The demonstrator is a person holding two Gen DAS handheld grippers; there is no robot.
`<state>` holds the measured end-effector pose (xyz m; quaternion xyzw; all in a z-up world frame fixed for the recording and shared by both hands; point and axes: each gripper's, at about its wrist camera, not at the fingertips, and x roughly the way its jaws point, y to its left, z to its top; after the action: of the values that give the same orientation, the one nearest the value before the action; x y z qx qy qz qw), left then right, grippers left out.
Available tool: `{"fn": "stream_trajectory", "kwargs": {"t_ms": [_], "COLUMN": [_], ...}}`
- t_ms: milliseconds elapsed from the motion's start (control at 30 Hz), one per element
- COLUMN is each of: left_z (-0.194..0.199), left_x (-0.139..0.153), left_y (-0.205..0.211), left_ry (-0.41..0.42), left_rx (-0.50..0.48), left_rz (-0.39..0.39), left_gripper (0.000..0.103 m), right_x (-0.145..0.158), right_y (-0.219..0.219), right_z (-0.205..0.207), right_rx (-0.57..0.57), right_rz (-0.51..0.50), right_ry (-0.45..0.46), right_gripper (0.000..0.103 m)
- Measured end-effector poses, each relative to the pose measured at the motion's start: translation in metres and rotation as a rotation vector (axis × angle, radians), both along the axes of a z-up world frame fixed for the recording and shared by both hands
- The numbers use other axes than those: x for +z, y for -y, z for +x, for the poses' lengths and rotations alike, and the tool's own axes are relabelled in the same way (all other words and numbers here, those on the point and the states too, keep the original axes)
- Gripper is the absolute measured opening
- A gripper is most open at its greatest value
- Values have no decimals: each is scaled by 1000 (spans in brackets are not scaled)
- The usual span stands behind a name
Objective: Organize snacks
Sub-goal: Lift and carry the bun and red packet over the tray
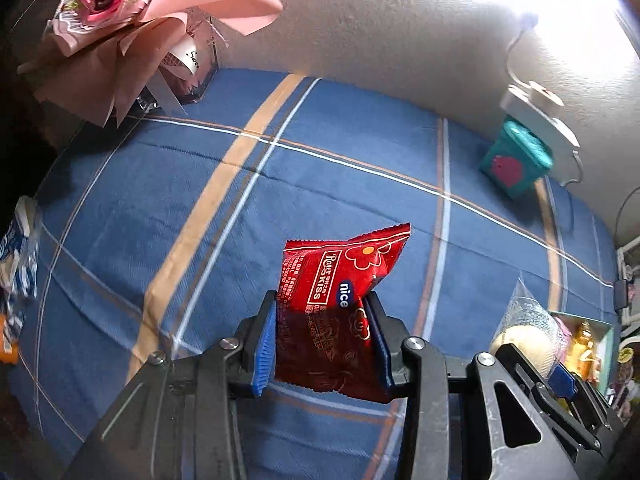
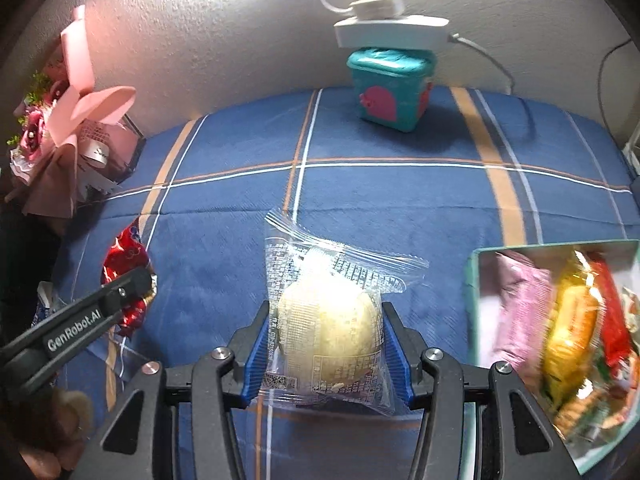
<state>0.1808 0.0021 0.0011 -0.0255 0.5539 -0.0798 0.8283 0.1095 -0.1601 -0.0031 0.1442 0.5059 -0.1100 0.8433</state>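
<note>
Snacks sit 1 per gripper above the blue plaid cloth [image 1: 320, 184]: left gripper [image 1: 326, 344] clamps a red packet [image 1: 344, 280], right gripper [image 2: 326, 354] clamps a clear-wrapped pale bun [image 2: 328, 332]; more packets fill the teal box [image 2: 474, 300] at right

My blue plaid cloth [image 2: 360, 208], crossed by tan and white stripes, covers the whole surface up to the rough white wall [image 2: 224, 48]. At its far left corner I see a pink paper bouquet [image 1: 108, 12] with a deep pink rose, leaning over a clear box [image 1: 196, 72]. Near the far right edge stands a teal box [image 2: 390, 88] with a pink shape on its front. A white power strip [image 2: 392, 26] rests on top of it, its cable running up the wall.
</note>
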Motion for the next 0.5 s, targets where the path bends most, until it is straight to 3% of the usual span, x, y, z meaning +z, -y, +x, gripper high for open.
{"fn": "stream_trajectory", "kwargs": {"t_ms": [500], "left_z": [-98], "left_x": [41], "left_y": [35], "left_ry": [68], "left_rx": [-27], "left_rz": [-43], "left_gripper": [43], "right_x": [54], "right_y": [10], "right_z": [-79], "right_rx": [-12], "right_rz": [-46], "right_ry": [18], "right_gripper": [54]}}
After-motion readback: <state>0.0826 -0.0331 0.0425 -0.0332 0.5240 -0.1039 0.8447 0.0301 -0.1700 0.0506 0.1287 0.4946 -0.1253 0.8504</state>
